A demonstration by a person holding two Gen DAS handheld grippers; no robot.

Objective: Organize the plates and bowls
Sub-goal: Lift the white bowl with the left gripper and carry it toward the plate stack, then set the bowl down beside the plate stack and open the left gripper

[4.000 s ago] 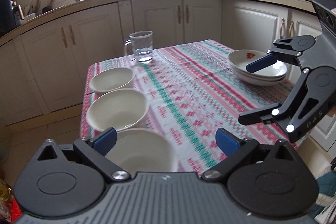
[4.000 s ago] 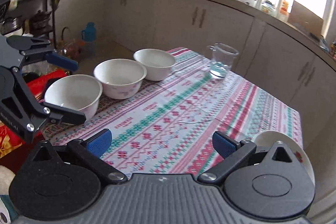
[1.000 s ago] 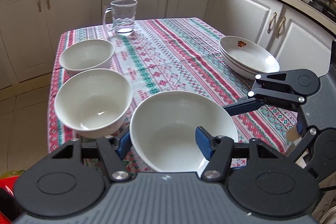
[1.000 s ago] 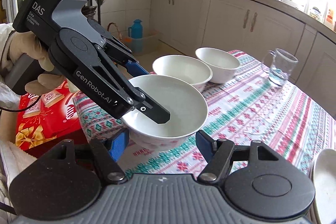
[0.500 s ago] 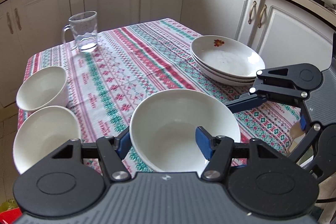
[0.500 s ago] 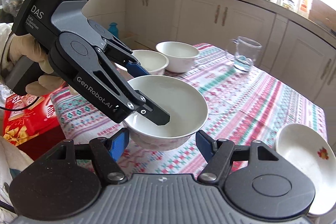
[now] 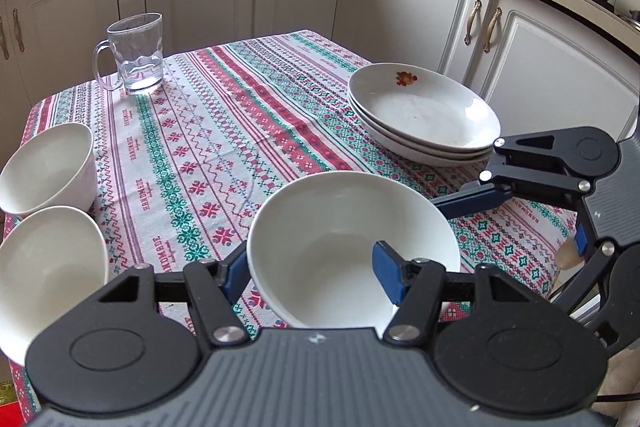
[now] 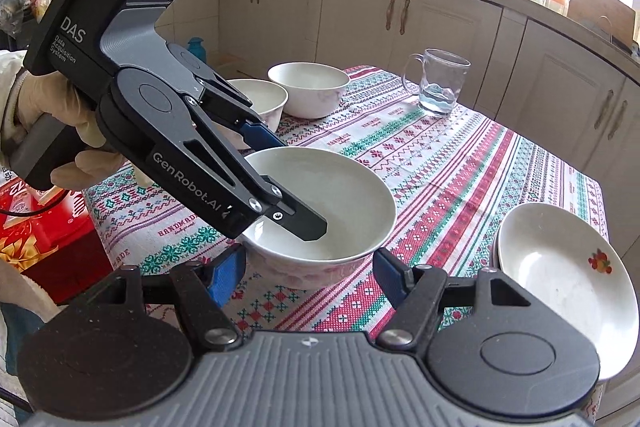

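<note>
Above the striped tablecloth (image 7: 240, 123), near its front edge, the white bowl (image 7: 344, 239) is held in the air by the left gripper (image 7: 310, 273), whose two blue pads are clamped on the bowl's rim, one finger inside and one outside. From the right wrist view the same bowl (image 8: 332, 203) hangs just over the cloth with the left gripper (image 8: 280, 179) coming in from the left side. The right gripper (image 8: 308, 273) waits just in front of the bowl with its jaws apart and holds nothing.

Two other bowls (image 7: 48, 167) stand side by side at the left edge of the table, and a stack of plates (image 7: 420, 115) with a small fruit print lies at the right side. A glass mug (image 7: 134, 55) stands at the far corner.

The step in hand seems to be the carrying of this bowl to a new place, possibly toward the plates or for a hand-over to the right gripper; which one cannot be told. The next move calls for keeping the bowl level, since the grip is only on one part of the rim, and for lowering it softly so that the ceramic does not knock
</note>
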